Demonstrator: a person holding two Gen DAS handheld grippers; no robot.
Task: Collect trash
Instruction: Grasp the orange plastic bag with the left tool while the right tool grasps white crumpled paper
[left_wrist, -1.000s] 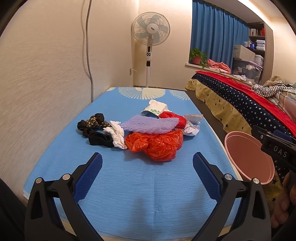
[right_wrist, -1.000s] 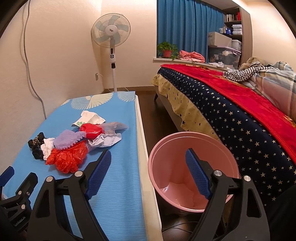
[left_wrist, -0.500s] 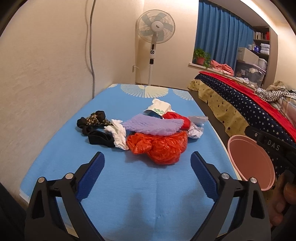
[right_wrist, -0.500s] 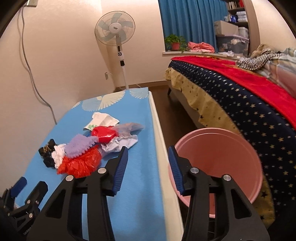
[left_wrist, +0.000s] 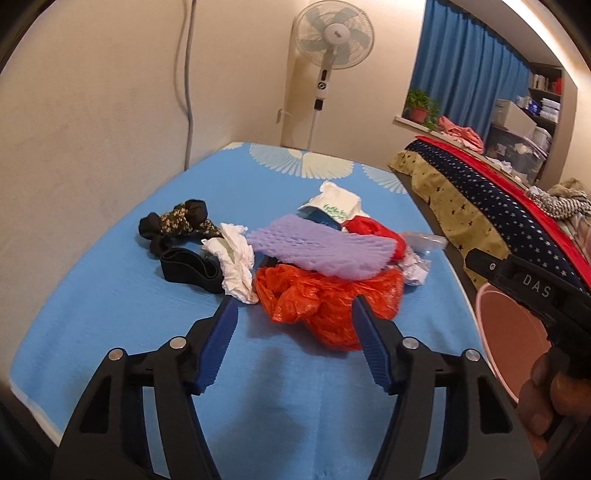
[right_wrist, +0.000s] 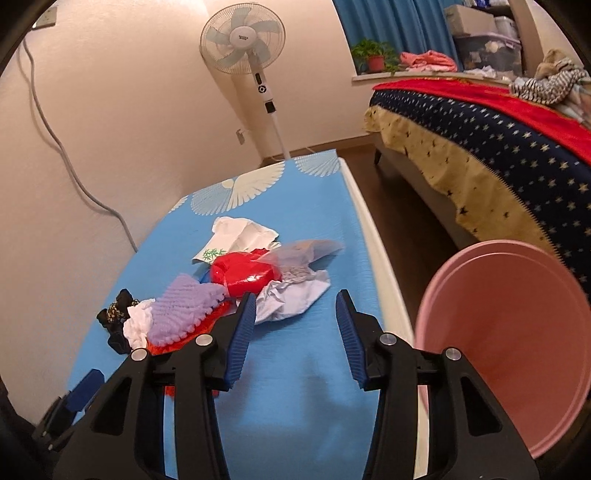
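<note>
progress: nothing binned, I am judging | left tool (left_wrist: 293, 328) gaping, empty, orange bag (left_wrist: 328, 299) just ahead | right tool (right_wrist: 295, 325) gaping, empty | pink bin (right_wrist: 513, 332) sitting right

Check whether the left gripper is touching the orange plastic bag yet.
Cannot tell. In the left wrist view the left gripper is open around the orange plastic bag, its right finger overlapping the bag's edge, but neither contact nor a gap shows plainly.

Your right gripper (right_wrist: 295, 306): jaws parted, nothing between them, above the blue mat (right_wrist: 295, 387).
Trash pile (right_wrist: 221, 291): ahead to your left; crumpled white paper (right_wrist: 291, 299) just beyond your left fingertip.
Pink bin (right_wrist: 517, 332): on your right, off the mat's edge, tilted toward you.
</note>
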